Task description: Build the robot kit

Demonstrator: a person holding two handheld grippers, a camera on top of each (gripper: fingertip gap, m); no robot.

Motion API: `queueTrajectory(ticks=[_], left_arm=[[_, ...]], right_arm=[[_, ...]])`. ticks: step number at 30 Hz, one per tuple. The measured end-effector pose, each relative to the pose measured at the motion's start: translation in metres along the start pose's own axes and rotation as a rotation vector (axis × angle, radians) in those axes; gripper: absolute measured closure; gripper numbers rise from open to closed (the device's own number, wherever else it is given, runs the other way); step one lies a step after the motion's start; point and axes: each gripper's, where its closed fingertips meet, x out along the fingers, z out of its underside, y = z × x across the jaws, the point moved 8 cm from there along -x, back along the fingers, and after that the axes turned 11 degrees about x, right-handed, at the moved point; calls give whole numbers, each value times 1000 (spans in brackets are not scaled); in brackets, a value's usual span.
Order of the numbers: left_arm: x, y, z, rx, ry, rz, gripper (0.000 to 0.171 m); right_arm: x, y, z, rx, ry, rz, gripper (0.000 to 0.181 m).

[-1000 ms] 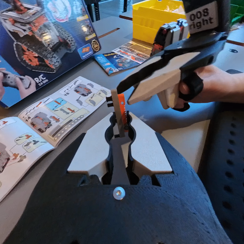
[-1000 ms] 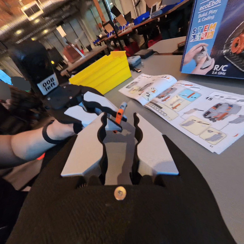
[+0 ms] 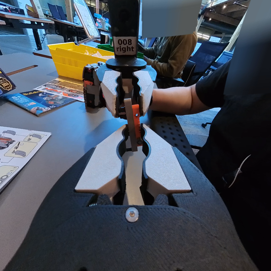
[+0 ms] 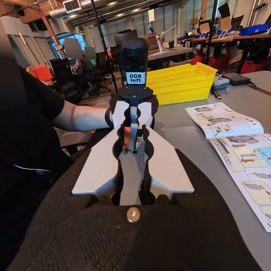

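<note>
A small piece made of a grey beam, an orange beam and black pins [image 3: 132, 134] is held in the air between two grippers that face each other tip to tip. My left gripper [image 3: 134, 126] is shut on its near end. My right gripper [image 3: 129, 114] meets it head on, and its fingers press the piece's other end from both sides. In the right wrist view the piece [image 4: 133, 137] sits between my right gripper's tips [image 4: 132, 127], with the left gripper [image 4: 132, 124] just behind. A person's bare forearms hold both grippers.
A yellow bin [image 3: 70, 61] stands at the back of the grey table [image 3: 66, 129]. A part-built grey, black and orange model [image 3: 90, 88] stands before it. An open instruction booklet [image 4: 234, 146], a blue booklet [image 3: 41, 101] and a black perforated chair [image 3: 168, 132] lie around. Both grippers' tips are close together, under 4 cm apart.
The right gripper has swung from the side to face the left gripper head on. Its fingers have narrowed onto the far end of the piece. Both grippers have tilted up.
</note>
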Motion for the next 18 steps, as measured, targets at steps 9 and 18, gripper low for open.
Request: queueTrajectory(ticks=[9,18], left_arm=[[2,-1,-1,-2,-10,-45,158],[0,-22,13,137,-293,-515,157]], right_arm=[[-3,-4,-4,-47,30,69,144],[-10,15,2,329,304,499,128]])
